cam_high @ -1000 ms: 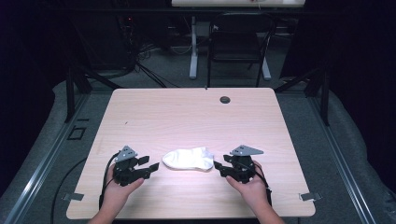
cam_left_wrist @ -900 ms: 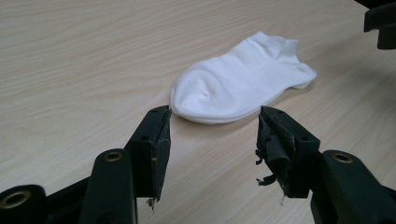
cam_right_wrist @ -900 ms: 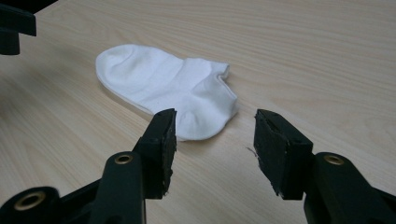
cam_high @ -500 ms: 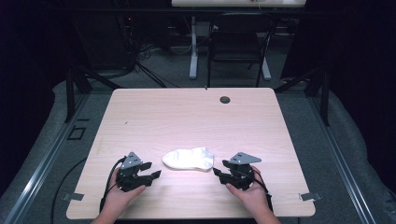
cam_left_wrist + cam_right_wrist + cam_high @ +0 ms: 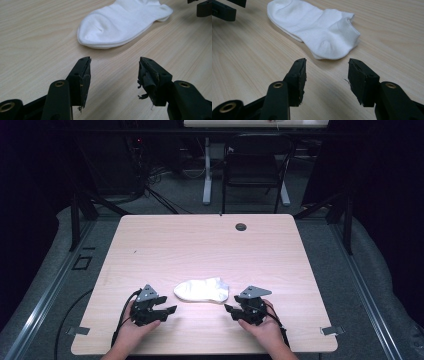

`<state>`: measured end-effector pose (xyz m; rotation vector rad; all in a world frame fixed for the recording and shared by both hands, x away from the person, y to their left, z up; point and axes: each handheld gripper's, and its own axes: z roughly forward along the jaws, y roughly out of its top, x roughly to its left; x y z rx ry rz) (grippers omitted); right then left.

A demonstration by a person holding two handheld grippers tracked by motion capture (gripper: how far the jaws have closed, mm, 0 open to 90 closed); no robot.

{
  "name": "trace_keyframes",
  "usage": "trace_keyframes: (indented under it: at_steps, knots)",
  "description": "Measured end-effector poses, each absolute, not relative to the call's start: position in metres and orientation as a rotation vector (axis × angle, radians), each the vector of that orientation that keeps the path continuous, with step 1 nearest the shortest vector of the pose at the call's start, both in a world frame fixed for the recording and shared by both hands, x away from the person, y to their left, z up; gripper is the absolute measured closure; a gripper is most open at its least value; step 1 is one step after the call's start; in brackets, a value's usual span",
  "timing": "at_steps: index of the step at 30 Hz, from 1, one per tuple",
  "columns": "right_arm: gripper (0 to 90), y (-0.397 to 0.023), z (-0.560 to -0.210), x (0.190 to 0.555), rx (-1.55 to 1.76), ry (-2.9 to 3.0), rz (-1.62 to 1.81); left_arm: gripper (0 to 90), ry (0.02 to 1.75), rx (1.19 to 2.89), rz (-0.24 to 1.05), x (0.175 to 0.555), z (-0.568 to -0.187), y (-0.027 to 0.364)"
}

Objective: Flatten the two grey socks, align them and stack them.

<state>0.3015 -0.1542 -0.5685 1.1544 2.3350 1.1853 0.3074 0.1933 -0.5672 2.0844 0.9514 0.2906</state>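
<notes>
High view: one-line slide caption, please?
Two open grippers, left and right, flank a white sock on the table.

A light wooden table (image 5: 200, 245) with rounded corners carries the scene, its pale grain running across the top. Near the far edge sits a small dark round grommet (image 5: 241, 226) set into the surface. Toward the near side lies a white ankle sock (image 5: 201, 290), flat on the wood (two layers show along its edge in the left gripper view), toe end (image 5: 100, 32) to the person's left and cuff (image 5: 337, 32) to the right; bare wood lies all round it
</notes>
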Motion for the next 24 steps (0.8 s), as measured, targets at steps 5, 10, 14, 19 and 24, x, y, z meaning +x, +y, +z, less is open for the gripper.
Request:
trace_keyframes:
  at_steps: [5, 10, 14, 19, 24]
  knots:
    - [48.8, -0.1539, -0.5703, 0.3032, 1.166, 2.341, 1.186, 44.1, 0.951, 2.092, 0.278, 0.307, -0.5686, 0.1901]
    - [48.8, -0.1534, -0.573, 0.304, 1.168, 2.36, 1.161, 43.5, 0.939, 2.098, 0.273, 0.3062, -0.569, 0.1873]
    - [48.6, -0.1522, -0.5743, 0.3042, 1.16, 2.371, 1.158, 42.6, 0.932, 2.109, 0.271, 0.3054, -0.57, 0.1852]
    - [48.2, -0.1518, -0.5749, 0.3054, 1.156, 2.376, 1.15, 42.3, 0.929, 2.115, 0.268, 0.3056, -0.5709, 0.1842]
    - [47.6, -0.1508, -0.576, 0.3059, 1.153, 2.377, 1.14, 42.0, 0.93, 2.116, 0.274, 0.306, -0.5711, 0.1832]
